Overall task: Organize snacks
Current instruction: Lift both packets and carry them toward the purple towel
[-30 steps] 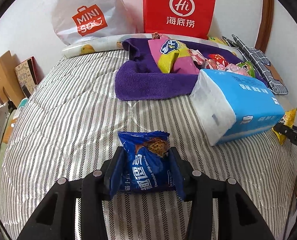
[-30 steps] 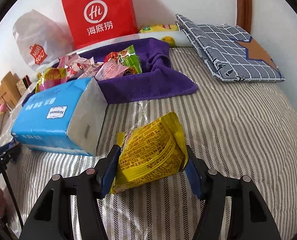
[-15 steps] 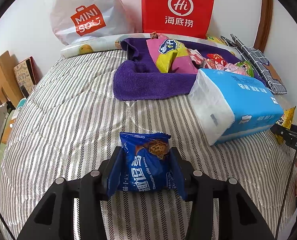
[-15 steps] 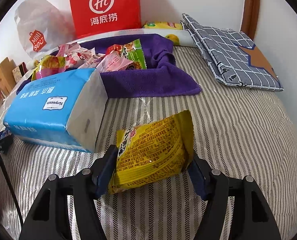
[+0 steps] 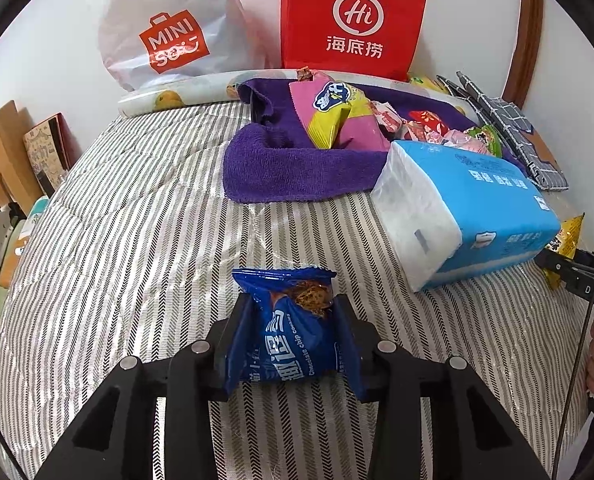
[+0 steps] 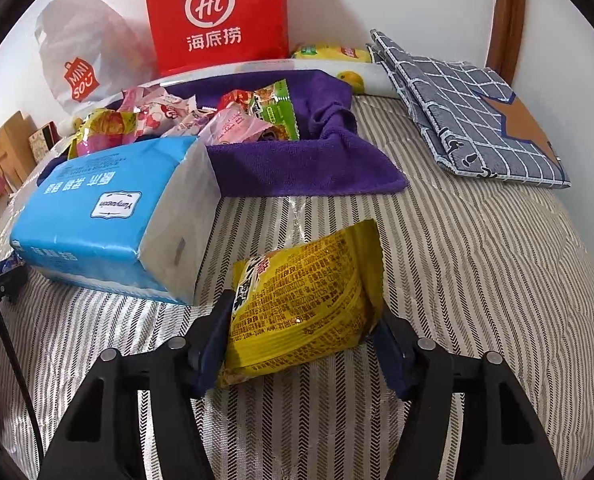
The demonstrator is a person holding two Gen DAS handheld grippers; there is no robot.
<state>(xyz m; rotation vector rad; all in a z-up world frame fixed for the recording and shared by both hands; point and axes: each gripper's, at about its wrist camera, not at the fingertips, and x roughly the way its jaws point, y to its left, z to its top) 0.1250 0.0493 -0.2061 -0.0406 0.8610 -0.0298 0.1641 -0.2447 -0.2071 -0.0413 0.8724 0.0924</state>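
Note:
A blue chocolate chip cookie packet [image 5: 293,344] stands upright on the striped bedspread [image 5: 117,240], between the pads of my left gripper [image 5: 293,308]. The jaws are closing and the pads press its sides, so the wrapper bulges. A yellow snack packet [image 6: 309,288] lies tilted between the pads of my right gripper [image 6: 305,308], whose jaws are closing too and touch both its ends. Farther back, a purple towel [image 5: 297,168] [image 6: 297,164] holds a pile of several snack packets [image 5: 337,120] [image 6: 233,120].
A blue tissue pack [image 5: 477,208] [image 6: 105,208] lies between the two grippers. A red paper bag [image 5: 353,20] and a white plastic bag [image 5: 169,36] lean on the back wall. A folded grey checked cloth [image 6: 469,112] lies at the right.
The left jaws have squeezed the blue packet narrower. The yellow packet has come up a little between the right pads. Neither hand has shifted.

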